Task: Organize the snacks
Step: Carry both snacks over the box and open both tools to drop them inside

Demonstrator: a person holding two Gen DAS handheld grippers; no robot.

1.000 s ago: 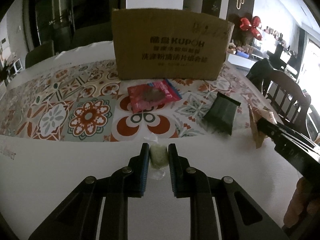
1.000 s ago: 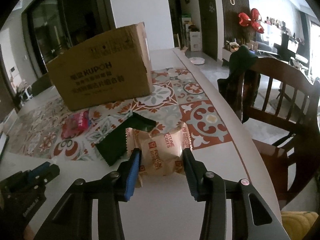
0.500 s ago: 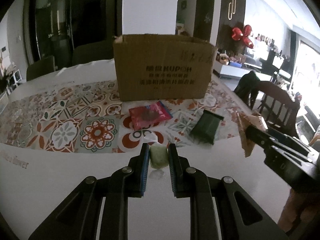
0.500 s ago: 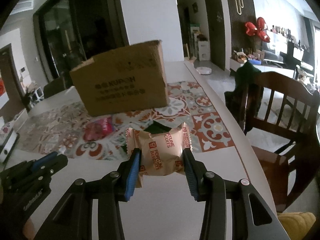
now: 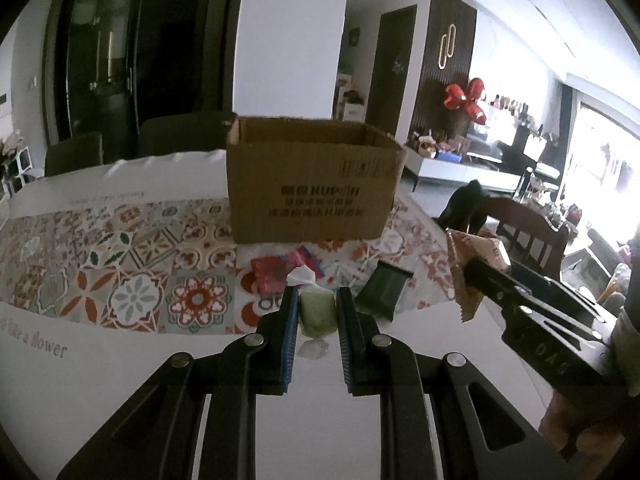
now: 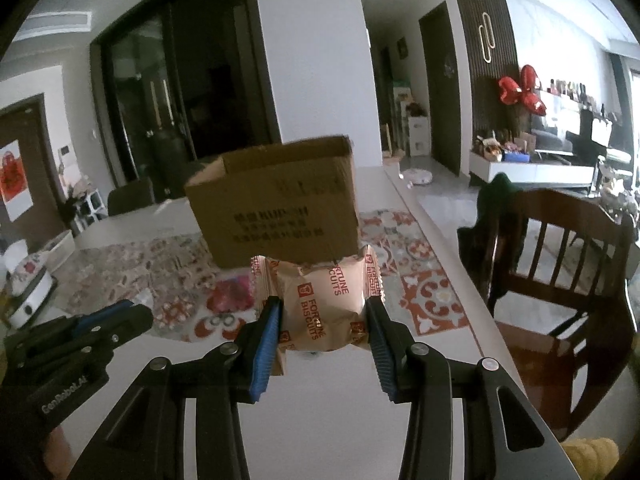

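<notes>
My left gripper is shut on a small pale green wrapped sweet, lifted above the white table. My right gripper is shut on an orange Fortune Biscuits packet, also held in the air. The right gripper with its biscuit packet shows at the right of the left wrist view. An open brown cardboard box stands ahead on the patterned cloth. A red snack pack and a dark green pack lie in front of the box.
A wooden chair with a dark garment stands at the table's right edge. The patterned runner covers the middle of the white table. A white appliance sits at the far left in the right wrist view.
Both grippers have risen with their snacks; the table and box sit lower in both views, and the box's open top now shows.
</notes>
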